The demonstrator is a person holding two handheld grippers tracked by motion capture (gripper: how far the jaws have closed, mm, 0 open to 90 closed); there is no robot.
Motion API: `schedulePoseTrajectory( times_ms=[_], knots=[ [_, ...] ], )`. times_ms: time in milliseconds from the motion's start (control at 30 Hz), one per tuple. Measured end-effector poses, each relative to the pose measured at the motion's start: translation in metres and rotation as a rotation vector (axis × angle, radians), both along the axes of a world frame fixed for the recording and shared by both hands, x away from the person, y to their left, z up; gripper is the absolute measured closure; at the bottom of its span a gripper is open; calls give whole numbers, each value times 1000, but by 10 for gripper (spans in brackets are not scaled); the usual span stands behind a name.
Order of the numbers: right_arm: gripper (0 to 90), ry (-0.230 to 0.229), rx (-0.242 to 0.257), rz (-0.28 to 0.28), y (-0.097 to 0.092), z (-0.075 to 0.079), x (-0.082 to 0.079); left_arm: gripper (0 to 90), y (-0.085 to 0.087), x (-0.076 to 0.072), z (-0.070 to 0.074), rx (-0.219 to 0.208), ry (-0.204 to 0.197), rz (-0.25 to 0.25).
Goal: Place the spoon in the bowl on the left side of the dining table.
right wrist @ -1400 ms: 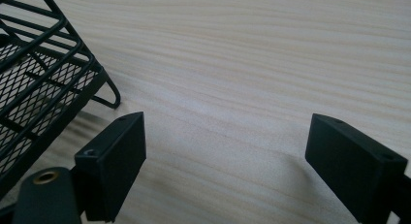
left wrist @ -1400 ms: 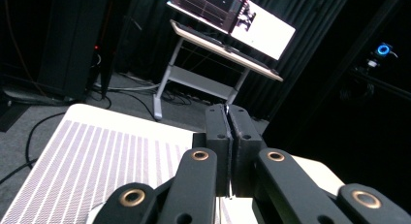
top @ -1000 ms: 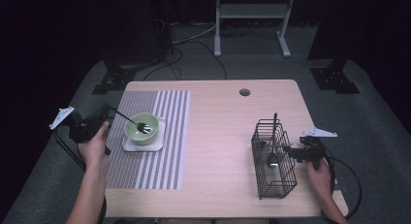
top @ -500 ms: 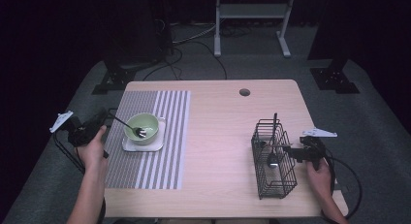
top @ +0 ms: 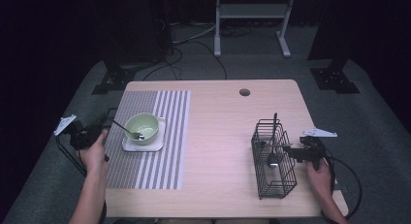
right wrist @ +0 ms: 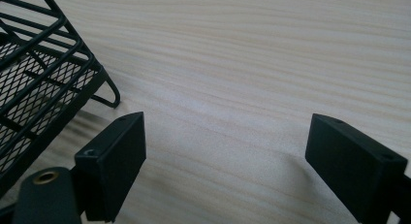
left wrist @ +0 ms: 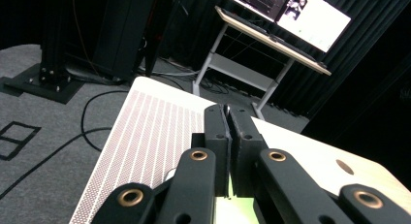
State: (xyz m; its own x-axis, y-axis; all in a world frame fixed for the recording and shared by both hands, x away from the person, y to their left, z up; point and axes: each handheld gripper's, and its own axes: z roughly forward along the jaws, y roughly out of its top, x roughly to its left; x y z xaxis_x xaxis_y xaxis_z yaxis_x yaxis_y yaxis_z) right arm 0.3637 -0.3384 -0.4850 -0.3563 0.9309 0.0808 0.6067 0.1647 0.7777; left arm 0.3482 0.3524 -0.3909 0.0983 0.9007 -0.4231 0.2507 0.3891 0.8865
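1. The left gripper is shut tight on the thin handle of a spoon. The round end of the spoon rests inside the green bowl.
2. In the left gripper view, the 2 black jaws press together with a thin bit of silver metal pinched at the top, so the spoon is held fast.
3. The right gripper sits just beside the black basket. Its jaws stand wide apart with nothing between them, above bare table.
4. I think the job is to put a spoon in the bowl. That part looks nearly done. What is left is to let go of the spoon and pull the hand away.
5. The basket has 1 more spoon and a dark stick standing in it, so more things may need moving.
6. The bowl is round, smooth and light green. It sits on a small white square plate.
7. The plate rests on a flat mat with grey and white stripes.
8. The basket is made of thin black wire with tiny mesh holes. The table is pale wood with soft lines.
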Motion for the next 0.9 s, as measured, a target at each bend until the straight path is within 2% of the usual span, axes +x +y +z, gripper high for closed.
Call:
schedulePoseTrajectory(
  times_ms=[200, 900],
  knots=[
    [135, 1, 0, -1, 0, 0, 0, 884, 3, 0, -4, 2, 5, 11],
    [136, 0, 1, -1, 0, 0, 0, 876, 10, 2, -25, -6, 59, 27]
  ],
)
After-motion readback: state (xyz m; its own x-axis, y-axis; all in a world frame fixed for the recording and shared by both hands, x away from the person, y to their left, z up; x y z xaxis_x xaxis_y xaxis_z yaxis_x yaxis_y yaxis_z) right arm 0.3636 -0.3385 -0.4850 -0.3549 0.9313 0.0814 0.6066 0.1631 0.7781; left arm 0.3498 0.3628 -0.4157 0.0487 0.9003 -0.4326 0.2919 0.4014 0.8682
